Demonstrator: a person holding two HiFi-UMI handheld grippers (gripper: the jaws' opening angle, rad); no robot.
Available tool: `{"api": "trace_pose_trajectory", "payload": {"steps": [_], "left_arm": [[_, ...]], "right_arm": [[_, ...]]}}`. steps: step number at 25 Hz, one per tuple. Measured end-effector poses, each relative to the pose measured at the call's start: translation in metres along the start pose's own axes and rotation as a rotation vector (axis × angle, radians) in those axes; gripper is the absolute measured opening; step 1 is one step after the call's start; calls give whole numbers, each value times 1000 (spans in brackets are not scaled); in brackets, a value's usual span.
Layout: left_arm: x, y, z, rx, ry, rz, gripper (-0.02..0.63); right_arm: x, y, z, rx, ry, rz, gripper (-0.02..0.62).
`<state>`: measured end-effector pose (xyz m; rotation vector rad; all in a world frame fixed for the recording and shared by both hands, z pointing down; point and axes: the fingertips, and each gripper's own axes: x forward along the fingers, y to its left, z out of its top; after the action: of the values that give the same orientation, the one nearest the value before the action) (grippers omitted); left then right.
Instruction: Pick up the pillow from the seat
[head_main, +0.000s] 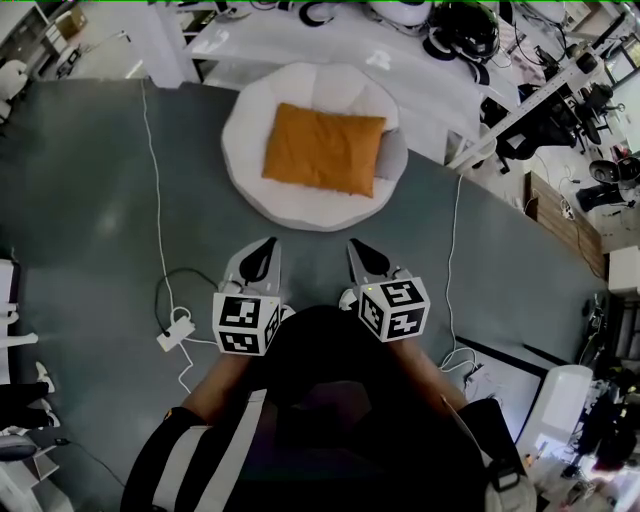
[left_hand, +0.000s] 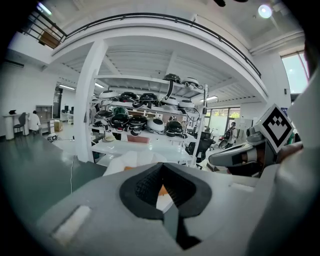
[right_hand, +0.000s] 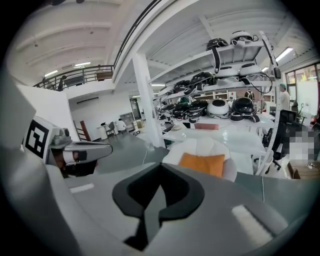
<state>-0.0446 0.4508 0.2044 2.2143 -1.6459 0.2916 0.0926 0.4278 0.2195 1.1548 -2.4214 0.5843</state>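
Grey workshop floor (head_main: 90, 200) is shown in the head view, with a round white seat (head_main: 250, 170) set on it ahead of the person. An orange pillow (head_main: 323, 150) is seen lying flat on the middle of the seat, touched by neither tool. The left gripper (head_main: 264, 246) and the right gripper (head_main: 358, 247) are held side by side short of the seat's near edge, well apart from the pillow and pointed toward it. A white cable (head_main: 148, 170) is laid along the floor to the left of the seat, down toward a power strip (head_main: 174, 331).

In the left gripper view, the jaws are seen pressed together with nothing between them. A sliver of the orange pillow is visible through the notch behind the tips, and part of the white seat shows beyond. Shelves of helmets (left_hand: 145, 117) and a white pillar (left_hand: 89, 100) are shown in the background, and the right gripper appears at the right.

In the right gripper view, the jaws are likewise closed and empty. The pillow on its seat is framed above and to the right of the tips, at a distance, with the left gripper at the left edge.
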Motion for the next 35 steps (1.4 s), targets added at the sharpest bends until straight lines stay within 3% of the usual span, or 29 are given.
{"api": "trace_pose_trajectory", "payload": {"steps": [7, 15, 35], "left_arm": [[-19, 19, 0, -20, -15, 25, 3], [11, 36, 3, -32, 0, 65, 2], [208, 67, 70, -12, 103, 68, 3]], "right_arm": [[5, 23, 7, -25, -15, 7, 2], [41, 9, 15, -34, 13, 44, 2], [179, -134, 86, -12, 83, 33, 3]]}}
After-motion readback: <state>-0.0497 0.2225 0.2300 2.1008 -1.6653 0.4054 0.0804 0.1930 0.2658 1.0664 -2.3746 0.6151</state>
